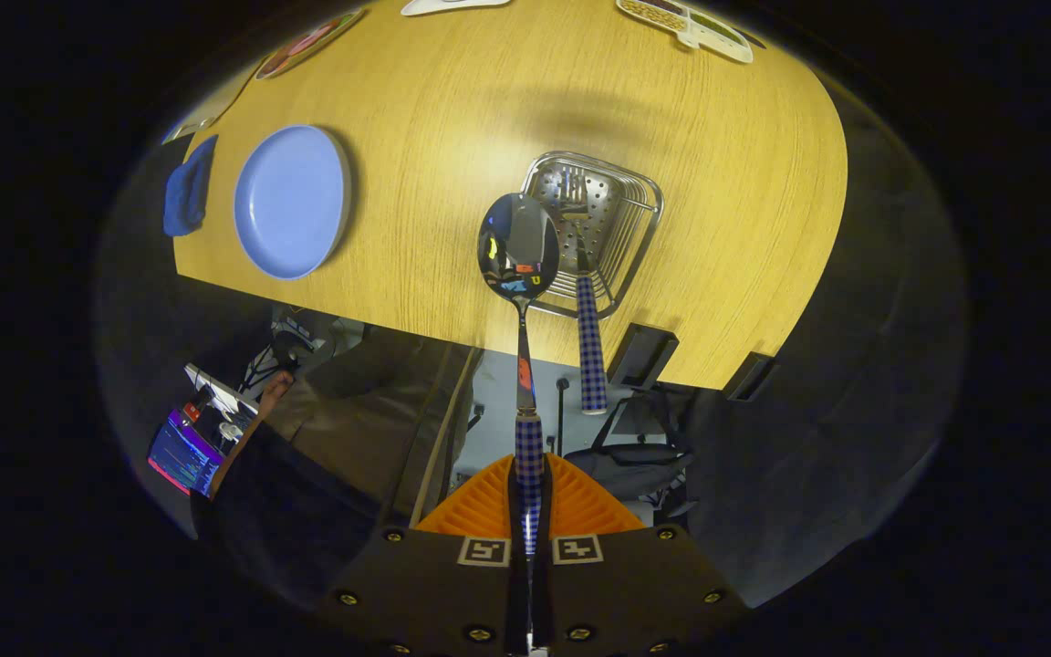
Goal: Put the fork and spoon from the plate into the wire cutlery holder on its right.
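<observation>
My gripper [528, 511] is shut on the checked handle of a spoon [519, 251], which sticks straight out ahead of the fingers with its shiny bowl hanging above the left rim of the wire cutlery holder [639, 196]. A fork [585, 292] stands in the holder, tines down inside, its blue checked handle leaning out over the holder's near rim. The blue plate [291, 201] lies bare on the wooden table [452, 109], to the left of the holder.
A blue cloth [188, 187] lies beside the plate at the table's edge. Other plates and a divided tray [690, 23] sit along the far side of the table. A person's hand [275, 388] and a screen [183, 452] are below the table's near edge.
</observation>
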A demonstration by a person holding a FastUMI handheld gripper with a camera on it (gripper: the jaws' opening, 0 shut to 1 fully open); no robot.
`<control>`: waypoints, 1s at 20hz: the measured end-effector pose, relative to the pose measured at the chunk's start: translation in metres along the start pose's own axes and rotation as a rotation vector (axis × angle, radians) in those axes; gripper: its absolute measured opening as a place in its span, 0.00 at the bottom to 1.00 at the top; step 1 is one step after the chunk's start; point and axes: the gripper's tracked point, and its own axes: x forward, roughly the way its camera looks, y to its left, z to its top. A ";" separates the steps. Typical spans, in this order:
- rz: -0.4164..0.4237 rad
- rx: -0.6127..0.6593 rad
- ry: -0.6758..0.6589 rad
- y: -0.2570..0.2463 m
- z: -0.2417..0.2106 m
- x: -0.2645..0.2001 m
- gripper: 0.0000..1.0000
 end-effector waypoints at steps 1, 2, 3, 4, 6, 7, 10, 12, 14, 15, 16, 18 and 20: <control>0.002 0.019 0.013 -0.002 0.005 0.002 0.03; -0.008 0.030 0.024 -0.004 0.010 0.003 0.03; -0.017 0.042 0.038 -0.006 0.014 0.004 0.02; -0.025 0.054 0.056 -0.008 0.017 0.005 0.02; -0.033 0.064 0.094 -0.008 0.021 0.010 0.03; -0.039 0.066 0.104 -0.007 0.024 0.010 0.02; -0.042 0.061 0.164 0.000 0.029 0.009 0.02; -0.056 0.069 0.196 0.000 0.036 0.009 0.03; -0.051 0.088 0.211 0.004 0.046 0.011 0.03; -0.054 0.095 0.222 0.004 0.049 0.012 0.03; -0.059 0.094 0.240 0.003 0.049 0.014 0.03; -0.070 0.100 0.269 0.000 0.052 0.017 0.03; -0.076 0.110 0.272 -0.002 0.057 0.019 0.02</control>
